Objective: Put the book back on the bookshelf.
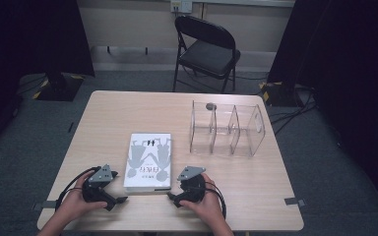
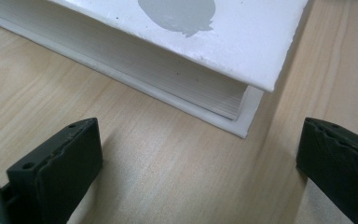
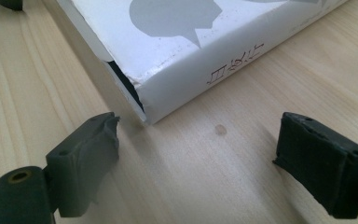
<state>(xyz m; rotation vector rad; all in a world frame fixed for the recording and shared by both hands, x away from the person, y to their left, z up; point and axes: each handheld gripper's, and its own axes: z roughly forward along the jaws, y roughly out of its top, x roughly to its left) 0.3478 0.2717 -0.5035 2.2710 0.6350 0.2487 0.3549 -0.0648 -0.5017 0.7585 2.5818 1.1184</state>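
A white hardcover book (image 1: 147, 160) with grey figures on its cover lies flat near the table's front middle. My left gripper (image 1: 117, 202) rests on the table by the book's near left corner, held by a hand. In the left gripper view the book's page-edge corner (image 2: 242, 116) lies just ahead of the left gripper (image 2: 198, 137), whose jaws stand wide apart with nothing between them. My right gripper (image 1: 173, 199) sits by the book's near right corner. In the right gripper view the book's spine corner (image 3: 168, 100) lies just beyond the open, empty right gripper (image 3: 200, 128).
A clear plastic organizer (image 1: 226, 129) with several compartments stands at the back right of the wooden table (image 1: 256, 187). A black folding chair (image 1: 206, 49) stands beyond the far edge. Dark curtains and cables flank the table.
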